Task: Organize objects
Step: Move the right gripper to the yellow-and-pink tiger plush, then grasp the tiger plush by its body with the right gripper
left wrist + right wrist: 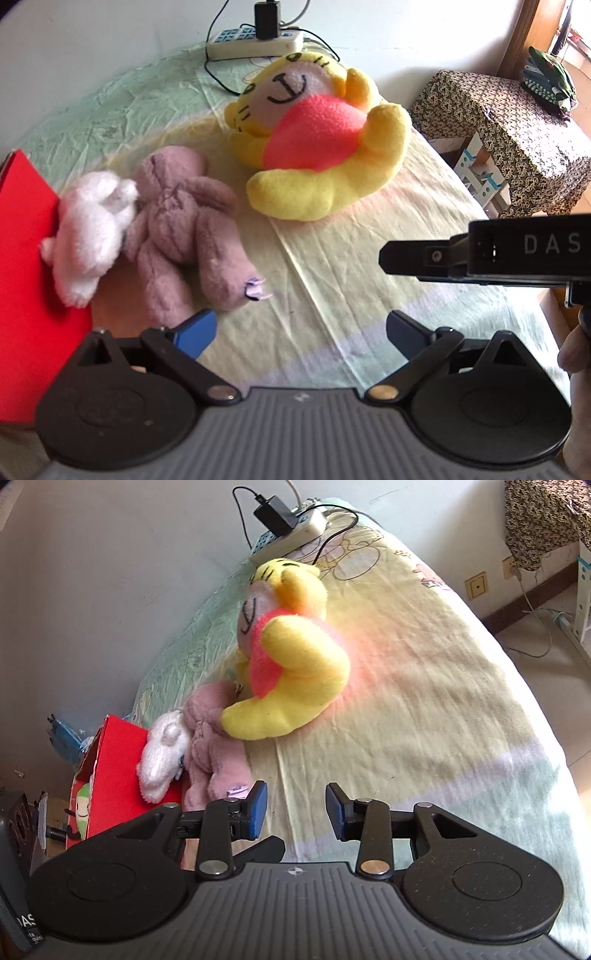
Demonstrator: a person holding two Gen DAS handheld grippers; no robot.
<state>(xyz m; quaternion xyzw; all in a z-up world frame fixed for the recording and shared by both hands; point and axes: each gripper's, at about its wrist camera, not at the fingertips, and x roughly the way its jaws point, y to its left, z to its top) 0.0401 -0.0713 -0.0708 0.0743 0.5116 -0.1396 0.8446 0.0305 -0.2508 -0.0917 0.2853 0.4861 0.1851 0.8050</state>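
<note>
Three plush toys lie on the bed. A yellow tiger holding a pink heart (314, 147) (291, 661) lies in the middle. A mauve bear (184, 229) (214, 753) lies nearer, and a small white plush (92, 232) (162, 760) leans on a red box (26, 277) (110, 771) at the left. My left gripper (301, 332) is open and empty, just short of the mauve bear's foot. My right gripper (295, 808) is open and empty above the sheet; its fingers (417, 254) show side-on in the left wrist view, at the right.
A white power strip (255, 44) (291, 535) with a black charger and cables sits at the bed's far end. A stool under patterned cloth (498, 125) stands right of the bed. The bed edge drops to the floor on the right (546, 657).
</note>
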